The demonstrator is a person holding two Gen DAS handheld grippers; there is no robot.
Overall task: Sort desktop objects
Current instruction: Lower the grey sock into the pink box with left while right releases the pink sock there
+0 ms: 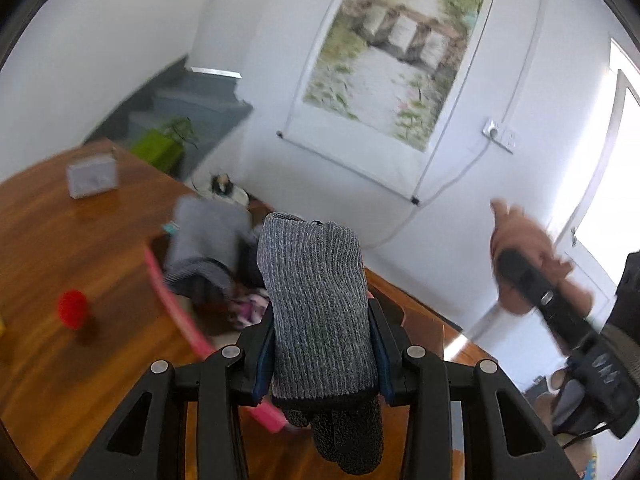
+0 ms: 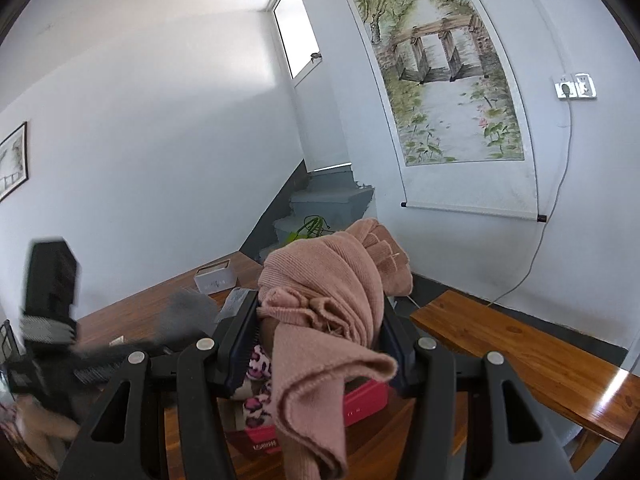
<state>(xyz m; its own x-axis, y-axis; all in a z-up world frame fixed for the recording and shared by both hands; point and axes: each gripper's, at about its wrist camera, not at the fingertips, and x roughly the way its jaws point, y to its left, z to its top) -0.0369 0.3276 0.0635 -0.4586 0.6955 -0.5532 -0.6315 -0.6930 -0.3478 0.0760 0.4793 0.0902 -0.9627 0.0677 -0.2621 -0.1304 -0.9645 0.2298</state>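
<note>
Here the left gripper (image 1: 320, 344) has its fingers (image 1: 264, 360) closed on a grey glove (image 1: 316, 300), the pads pressing both sides of the knit. The cuff end stands up past the tips, and the dark glove fingers hang down below the jaws, toward the camera. The glove is held in the air above the pink box (image 1: 176, 308).

The right gripper (image 2: 316, 340) has its fingers (image 2: 240, 344) clamped on a pink cloth (image 2: 332, 312), a bunched knit piece. One fold rises above the tips and a long flap droops down between the arms of the gripper. It too hangs above the box (image 2: 364, 400), which shows red-pink under the flap with a leopard-print cloth (image 2: 256, 368) inside it.

In the left view another grey glove (image 1: 208, 240) lies blurred over the far end of the box, with patterned fabric beside it in the box. The box sits on the wooden table (image 1: 80, 248). Left of the box on the table is a small red object (image 1: 73, 308), and farther left and back a grey case (image 1: 93, 176). Right of the box, a hand (image 1: 528, 256) holds the other gripper's handle; it is blurred. Right of the box in the right view runs a wooden bench (image 2: 520, 344). A scroll painting (image 2: 444, 64) hangs on the wall behind.
</note>
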